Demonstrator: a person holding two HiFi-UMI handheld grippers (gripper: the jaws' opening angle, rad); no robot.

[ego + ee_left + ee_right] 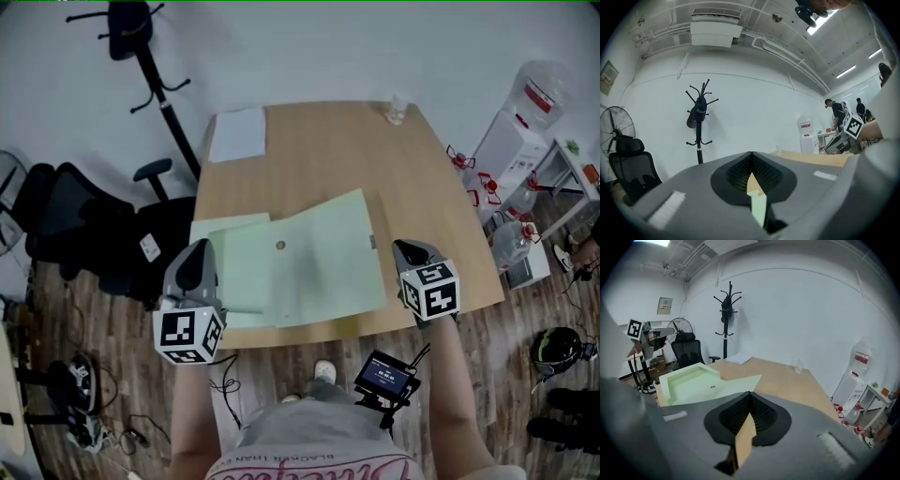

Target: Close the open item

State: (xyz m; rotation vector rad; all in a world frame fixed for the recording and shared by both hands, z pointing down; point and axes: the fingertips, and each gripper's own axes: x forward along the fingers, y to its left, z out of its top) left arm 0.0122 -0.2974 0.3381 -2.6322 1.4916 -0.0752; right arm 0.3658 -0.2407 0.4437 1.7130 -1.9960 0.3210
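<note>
**Q:** Desk [319, 141] of pale wood, white wall behind. How do the two tools stand?

**A:** The left gripper [199, 251] sits at the near-left of the desk with its jaws together and the tips meeting. It clamps nothing. A sliver of green shows through the slit under the tips, which I take for the folder's edge below. The right gripper [412, 251] is at the near-right edge, its jaws likewise together and empty, with only desk showing through the slit.

**Q:** And the thing to close?

**A:** The green folder [300, 262] lies open between them, close to the desk's front edge. Its walled tray is on the left and its flap is spread flat to the right, with a round stud [280, 246] on it.

**Q:** What might go wrong?

**A:** The flap looks thin and lies flush, so closed tips could skate over it without lifting it. A sideways shove would likely slide the whole folder, and it sits near enough to the front edge to tip off. If the flap is swung over while the tray is not steadied, it may land skewed or spring back open. The sheet of paper [237, 134] and the clear cup [397, 111] sit well apart at the far side, so I would not expect them to be in the way.
</note>
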